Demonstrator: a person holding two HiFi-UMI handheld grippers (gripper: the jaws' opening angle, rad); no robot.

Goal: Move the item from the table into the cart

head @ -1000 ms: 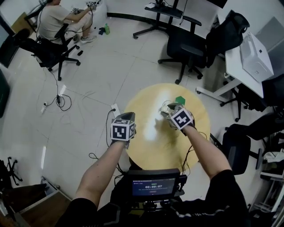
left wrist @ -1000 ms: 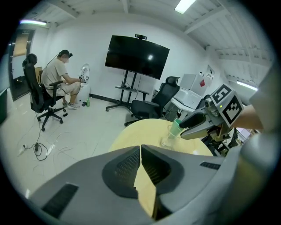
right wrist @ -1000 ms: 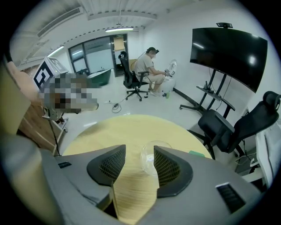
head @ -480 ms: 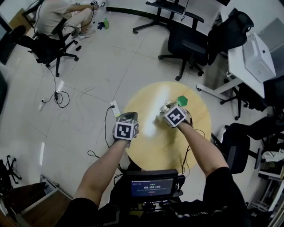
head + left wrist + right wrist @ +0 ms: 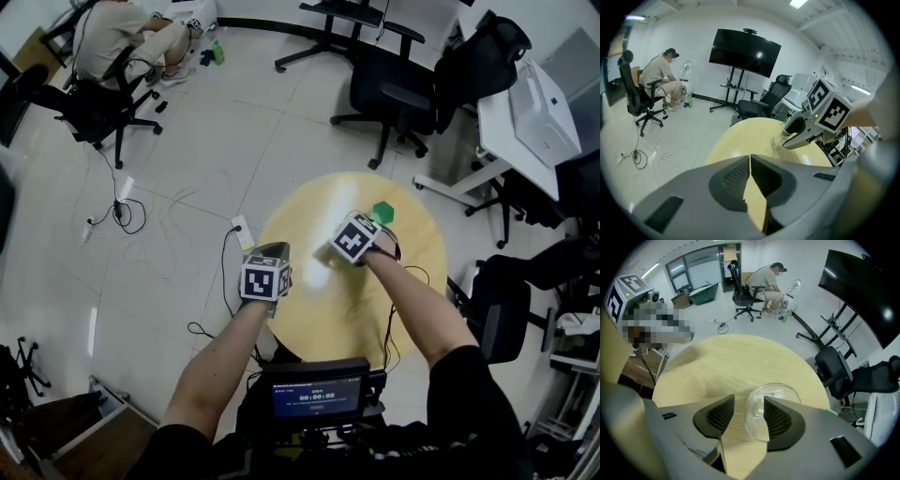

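glass cup [image 5: 774, 391] between parted right tongs [image 5: 749, 403]; left tongs [image 5: 750, 164] closed

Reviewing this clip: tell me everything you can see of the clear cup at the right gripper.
The clear cup is a small transparent vessel, glass or plastic by its look, with a round rim, and appears empty. It stands on the round wooden table, near its edge. The right gripper is open around it: one jaw overlaps the cup's wall, and the other stands off with a gap. Whether anything touches it cannot be told.

Bowl [image 5: 774, 391] on table [image 5: 731, 357]; block [image 5: 382, 212] apparently just behind.
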